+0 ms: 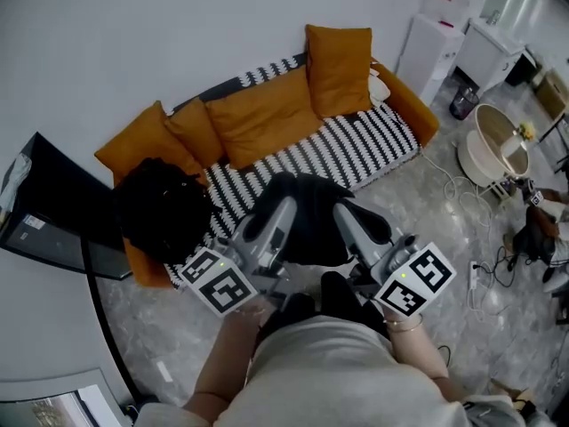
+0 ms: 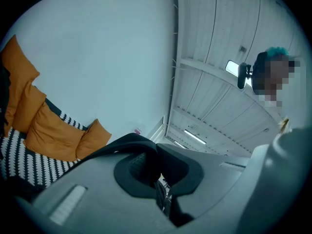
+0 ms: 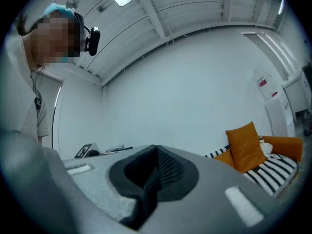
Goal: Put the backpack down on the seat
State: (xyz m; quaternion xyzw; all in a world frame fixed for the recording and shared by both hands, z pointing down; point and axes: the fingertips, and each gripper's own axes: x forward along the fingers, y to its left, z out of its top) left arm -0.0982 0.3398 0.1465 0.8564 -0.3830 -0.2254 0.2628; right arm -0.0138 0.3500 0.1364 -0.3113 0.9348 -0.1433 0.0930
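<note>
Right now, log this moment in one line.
left hand-held gripper: shut on backpack | right hand-held gripper: shut on backpack | backpack: held up near sofa, not set down

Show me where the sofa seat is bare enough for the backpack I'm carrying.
Free: the black-and-white striped seat cover between the held black backpack and the sofa's orange right armrest, before the upright orange cushion. Crowded: the left end, taken by another black bag.

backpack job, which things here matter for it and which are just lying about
Part of the job:
- backpack, held up by its straps
- left gripper and right gripper, both shut on it
- striped sofa seat

Just lying about:
- orange cushions
- black bundle at the sofa's end
- cream tub
- floor cables
</note>
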